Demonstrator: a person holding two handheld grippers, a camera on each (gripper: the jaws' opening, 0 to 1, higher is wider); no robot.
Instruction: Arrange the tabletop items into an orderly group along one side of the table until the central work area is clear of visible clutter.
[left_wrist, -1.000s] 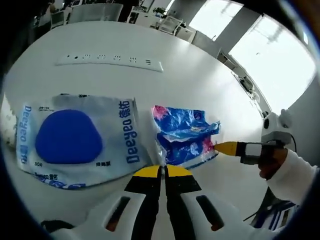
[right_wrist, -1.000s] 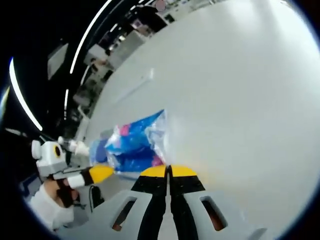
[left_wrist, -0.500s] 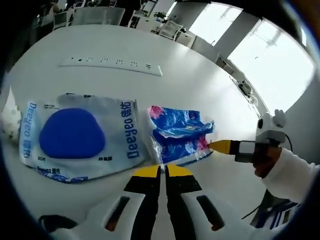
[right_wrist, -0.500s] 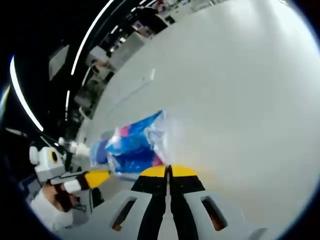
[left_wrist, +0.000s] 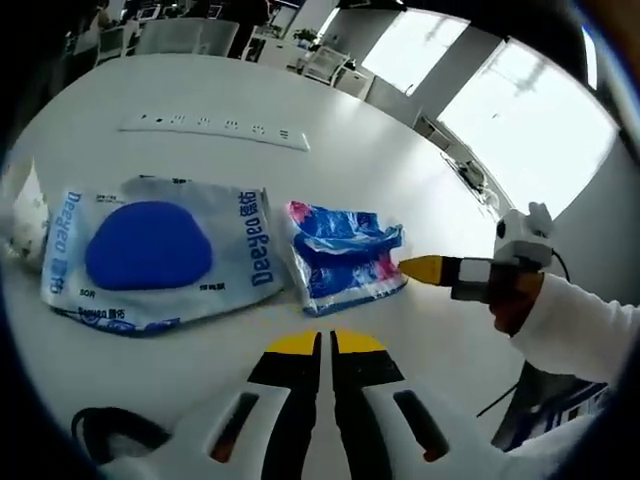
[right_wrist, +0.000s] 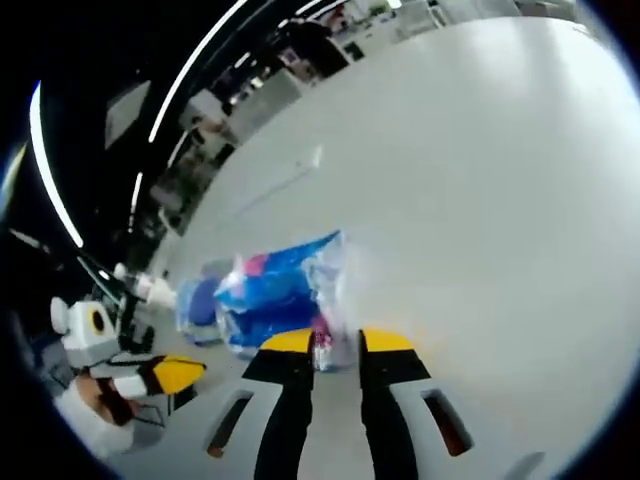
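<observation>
Right gripper has its jaws apart, tips just at the edge of the crumpled blue-pink packet, not clamped. Left gripper has its jaws pressed together, holding nothing, short of the packet. The packet lies on the white table right beside the big Deeyeo bag. A power strip sits farther back.
</observation>
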